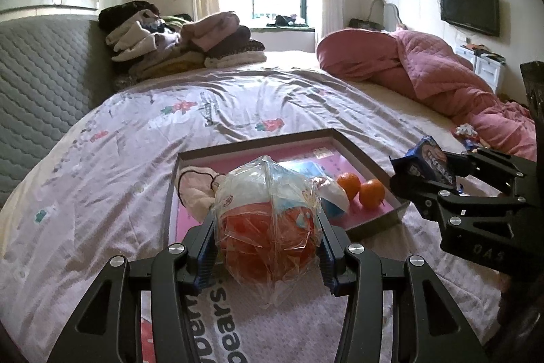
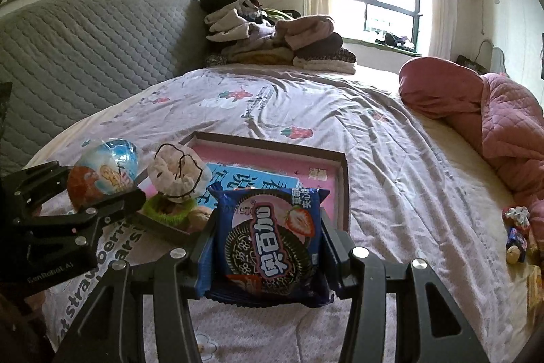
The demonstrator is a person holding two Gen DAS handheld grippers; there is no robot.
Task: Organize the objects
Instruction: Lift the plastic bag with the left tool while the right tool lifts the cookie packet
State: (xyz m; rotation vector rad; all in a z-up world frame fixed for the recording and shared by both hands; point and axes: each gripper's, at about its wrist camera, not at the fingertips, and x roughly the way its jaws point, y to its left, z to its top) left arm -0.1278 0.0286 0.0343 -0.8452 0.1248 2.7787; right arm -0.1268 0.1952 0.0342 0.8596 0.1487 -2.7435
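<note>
My left fingers [image 1: 268, 247] squeeze a crinkly clear plastic bag of orange snacks [image 1: 268, 220], low in the middle. My right fingers [image 2: 267, 247] pinch a blue cookie packet [image 2: 268, 237]. Both hang over the shallow brown box [image 2: 343, 193]. The slippery bag could slide out and miss.

Snack bag [image 1: 268, 220] clear crinkly plastic; biscuit pkt [image 2: 270, 240] glossy foil; sheet [image 1: 238, 111] matt cloth.

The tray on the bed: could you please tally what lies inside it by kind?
In the tray:
Oranges: 2
Plush toy: 1
Blue printed sheet: 1
Total: 4
A white item beside the oranges is too hidden to count.
</note>
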